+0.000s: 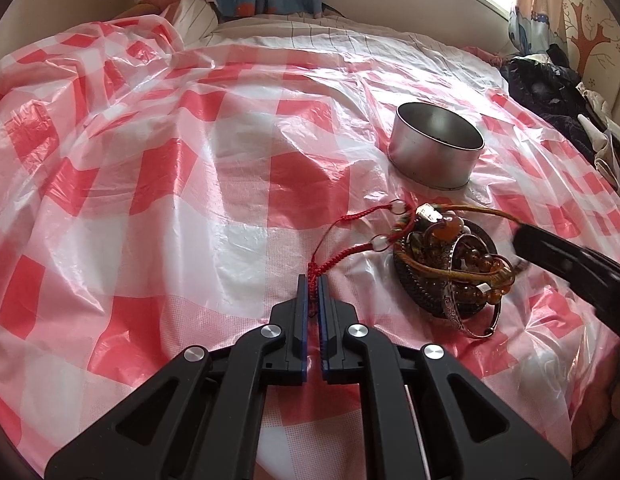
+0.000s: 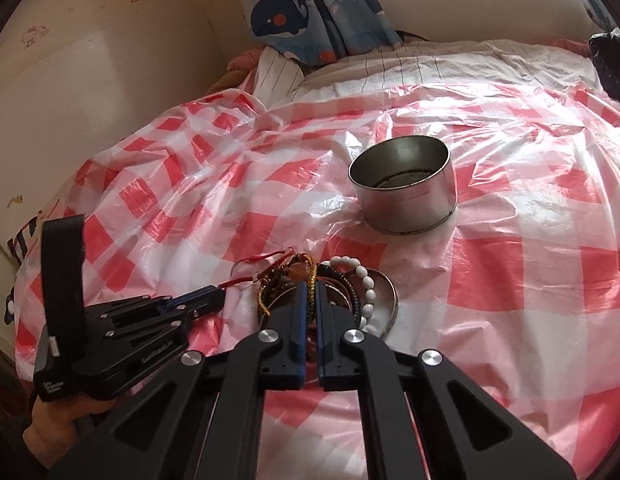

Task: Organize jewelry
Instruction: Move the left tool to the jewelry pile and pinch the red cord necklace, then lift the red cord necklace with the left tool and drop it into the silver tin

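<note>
Both grippers clenched on cords in the jewelry pile.

Your left gripper (image 1: 313, 280) grasps the red cord (image 1: 342, 236); your right gripper (image 2: 310, 286) grips a strand in the pile (image 2: 334, 280). The pile lies on the bed's checked sheet (image 1: 150, 160), near the tin (image 2: 406, 184).

A glossy, crinkled plastic sheet (image 1: 158, 184) of red-and-white checks covered the bed. The round tin (image 2: 406, 192) was brushed, dull-shining metal. The red cord (image 1: 342, 236) looked braided; amber beads (image 1: 486, 264) and white beads (image 2: 362, 276) were smooth, glassy. Both claws were matt black plastic.
</note>
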Demonstrator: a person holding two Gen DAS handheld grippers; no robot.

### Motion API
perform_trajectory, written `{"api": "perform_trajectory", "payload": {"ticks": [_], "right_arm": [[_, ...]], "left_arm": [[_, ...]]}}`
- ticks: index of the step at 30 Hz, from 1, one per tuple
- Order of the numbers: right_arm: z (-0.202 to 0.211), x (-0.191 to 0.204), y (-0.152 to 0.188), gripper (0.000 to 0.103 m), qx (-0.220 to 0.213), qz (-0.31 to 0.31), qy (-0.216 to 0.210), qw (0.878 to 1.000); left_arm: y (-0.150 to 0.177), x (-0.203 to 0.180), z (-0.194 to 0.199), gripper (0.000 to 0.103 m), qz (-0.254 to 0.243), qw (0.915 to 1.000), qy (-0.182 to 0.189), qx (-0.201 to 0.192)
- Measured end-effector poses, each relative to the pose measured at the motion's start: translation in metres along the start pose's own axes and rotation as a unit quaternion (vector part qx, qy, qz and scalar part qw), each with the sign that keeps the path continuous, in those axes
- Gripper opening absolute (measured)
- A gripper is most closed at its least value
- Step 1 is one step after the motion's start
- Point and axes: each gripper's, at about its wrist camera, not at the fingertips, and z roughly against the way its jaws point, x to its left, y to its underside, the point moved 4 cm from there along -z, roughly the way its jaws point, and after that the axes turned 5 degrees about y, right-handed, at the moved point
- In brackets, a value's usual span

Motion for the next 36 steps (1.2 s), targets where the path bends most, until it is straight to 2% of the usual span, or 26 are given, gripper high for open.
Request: {"api": "perform_trajectory", "payload": {"ticks": [5,7,9,11,12,13,14,15,18,19,20,21,22,23,24,26,28,31,36], "right_arm": [[0.041,-0.020,0.016,0.004,-0.025,-0.025,0.025,0.999],[0.050,-0.032,0.023,0.004,-0.015,-0.035,0.043,0.998],[0.048,-0.044,0.030,0.004,0.007,-0.045,0.060,0.997],[0.039,-0.056,0.037,0.006,0.037,-0.066,0.071,0.995],[0.034,-0.062,0.041,0.019,0.047,-0.078,0.079,0.993],[0.033,-0.064,0.044,0.034,0.052,-0.082,0.084,0.992],[0.033,-0.065,0.045,0.055,0.050,-0.080,0.090,0.991],[0.033,-0.063,0.044,0.059,0.045,-0.070,0.102,0.991],[0.026,-0.058,0.046,0.062,0.051,-0.041,0.127,0.990],[0.021,-0.057,0.048,0.062,0.057,-0.032,0.137,0.988],[0.017,-0.055,0.049,0.062,0.064,-0.021,0.146,0.987],[0.016,-0.051,0.050,0.056,0.063,-0.009,0.146,0.987],[0.015,-0.048,0.050,0.048,0.060,-0.003,0.133,0.989],[0.014,-0.045,0.050,0.024,0.061,-0.001,0.124,0.990],[0.015,-0.044,0.049,0.009,0.057,-0.001,0.119,0.991],[0.020,-0.045,0.047,0.004,0.043,-0.014,0.104,0.994],[0.029,-0.046,0.043,0.004,0.022,-0.026,0.091,0.995],[0.044,-0.043,0.035,0.004,-0.018,-0.029,0.077,0.996],[0.058,-0.037,0.027,0.004,-0.058,-0.027,0.072,0.995]], "left_arm": [[0.003,-0.002,0.000,0.007,-0.006,1.0000,0.000,0.002],[0.005,-0.004,0.001,0.010,-0.012,0.9999,0.000,0.004],[0.005,-0.008,0.001,0.017,-0.021,0.9998,0.002,0.003],[0.006,-0.014,0.002,0.038,-0.035,0.9994,0.001,-0.001],[0.005,-0.016,0.003,0.043,-0.041,0.9990,-0.013,-0.006],[0.004,-0.016,0.004,0.053,-0.046,0.9986,-0.024,-0.010],[0.003,-0.017,0.003,0.057,-0.049,0.9983,-0.029,-0.013],[0.002,-0.016,0.003,0.058,-0.049,0.9984,-0.027,-0.013],[0.000,-0.015,-0.002,0.057,-0.048,0.9986,-0.021,-0.006],[0.000,-0.015,-0.003,0.047,-0.050,0.9986,-0.016,-0.005],[0.001,-0.017,-0.003,0.020,-0.054,0.9985,-0.009,0.000],[0.001,-0.019,-0.004,0.008,-0.056,0.9984,0.001,0.007],[0.002,-0.019,-0.005,0.005,-0.056,0.9984,0.004,0.008],[0.002,-0.019,-0.003,0.003,-0.055,0.9984,0.008,0.007],[0.001,-0.018,-0.001,0.003,-0.048,0.9987,0.019,0.005],[-0.001,-0.014,0.007,0.003,-0.019,0.9987,0.047,-0.004],[-0.004,-0.010,0.016,0.003,-0.007,0.9982,0.054,-0.023],[-0.009,-0.010,0.030,0.003,-0.005,0.9971,0.059,-0.048],[-0.014,-0.015,0.047,0.003,-0.013,0.9943,0.072,-0.078]]}}
